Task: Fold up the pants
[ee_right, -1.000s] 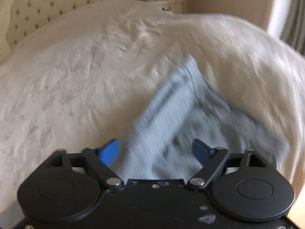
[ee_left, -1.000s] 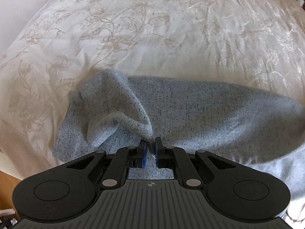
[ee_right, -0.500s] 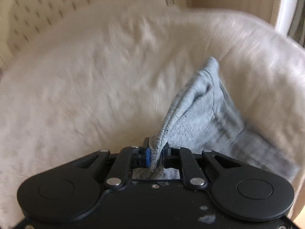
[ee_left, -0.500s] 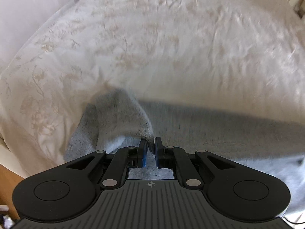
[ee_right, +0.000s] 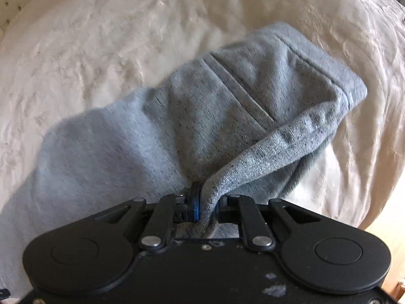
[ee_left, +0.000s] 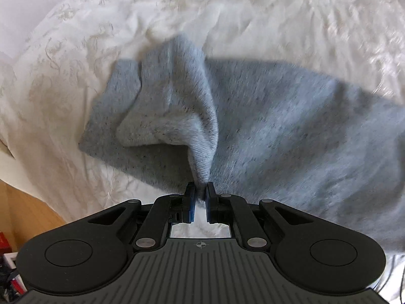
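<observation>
One pair of grey pants (ee_left: 278, 116) lies on one bed (ee_left: 227, 12) with a cream embroidered cover, and two hand-held grippers hold it. The left hand-held gripper (ee_left: 201, 190) pinches a fold of the leg end, which rises toward twelve o'clock from its blue pads (ee_left: 191, 202). The right hand-held gripper (ee_right: 205, 197), whose jaws have just been closing, is clamped on the waistband, which runs off toward two o'clock. In both views the rest of the pants spreads across the cover.
</observation>
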Demonstrator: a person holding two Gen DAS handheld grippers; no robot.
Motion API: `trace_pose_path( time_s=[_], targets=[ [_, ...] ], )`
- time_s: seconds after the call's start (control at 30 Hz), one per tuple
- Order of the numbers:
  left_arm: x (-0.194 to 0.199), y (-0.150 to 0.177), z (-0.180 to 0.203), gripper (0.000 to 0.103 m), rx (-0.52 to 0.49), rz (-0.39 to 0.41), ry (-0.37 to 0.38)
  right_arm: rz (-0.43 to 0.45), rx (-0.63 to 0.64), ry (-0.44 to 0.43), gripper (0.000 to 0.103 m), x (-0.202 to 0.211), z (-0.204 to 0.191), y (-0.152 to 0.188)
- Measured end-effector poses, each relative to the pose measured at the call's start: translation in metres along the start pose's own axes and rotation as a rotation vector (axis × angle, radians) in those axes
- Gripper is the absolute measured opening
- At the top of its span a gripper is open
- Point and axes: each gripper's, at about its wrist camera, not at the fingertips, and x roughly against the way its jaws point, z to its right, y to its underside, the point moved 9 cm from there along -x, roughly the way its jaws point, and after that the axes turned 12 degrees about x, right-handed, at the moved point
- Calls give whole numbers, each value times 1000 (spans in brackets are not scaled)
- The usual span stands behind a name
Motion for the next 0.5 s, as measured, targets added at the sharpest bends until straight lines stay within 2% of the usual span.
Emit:
trace_pose_path(
  time_s=[0.1, 0.17, 0.23, 0.3, 0.37, 0.43, 0.5],
  targets=[
    [11, -3, 1, 9, -9, 55, 2, 86, 22, -14, 14, 20, 1, -13],
    [1, 2, 2, 11, -26, 29, -28, 43, 25, -17, 15, 10, 2, -9],
    [-13, 9, 3, 11, -34, 5, -42, -39, 52, 23, 16, -9, 4, 6],
    [-18, 9, 4, 11, -47, 20, -45, -77, 58, 24, 18, -17, 3, 16],
    [-16, 9, 4, 11, -45, 41, -44, -74, 76, 21, 25, -15, -2, 16],
    [-6, 13, 3, 11, -27, 65, -32, -73, 106, 15, 48, -12, -11, 16],
    [3, 16, -1, 12, -20, 91, -21, -65, 147, 25, 49, -7, -22, 10]
  ],
)
